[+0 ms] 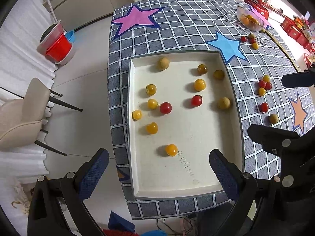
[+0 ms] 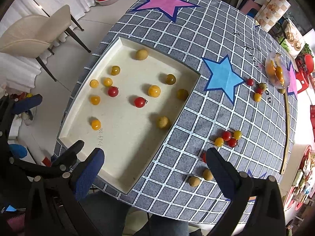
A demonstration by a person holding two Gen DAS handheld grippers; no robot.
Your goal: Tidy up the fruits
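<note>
Tray point(image 1: 235, 106): white, shallow, rectangular, flat on bench.
In tray: yellow and red cherry tomatoes point(image 1: 165, 108), three tan round fruits point(image 1: 163, 63), scattered apart.
Loose tomatoes point(image 2: 226, 135): clustered beside tray.
Clear bowl point(image 2: 276, 72): holds orange fruit.

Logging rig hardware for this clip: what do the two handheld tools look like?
Both match: the left tool and right tool have black plastic linkage arms with round silver rivets, ending in two fingers faced with dark blue textured pads. No cables, markings or sleeves are visible.

Left tongs point(image 1: 159, 168) spread wide, right tongs point(image 2: 155, 164) spread wide, both empty
</note>
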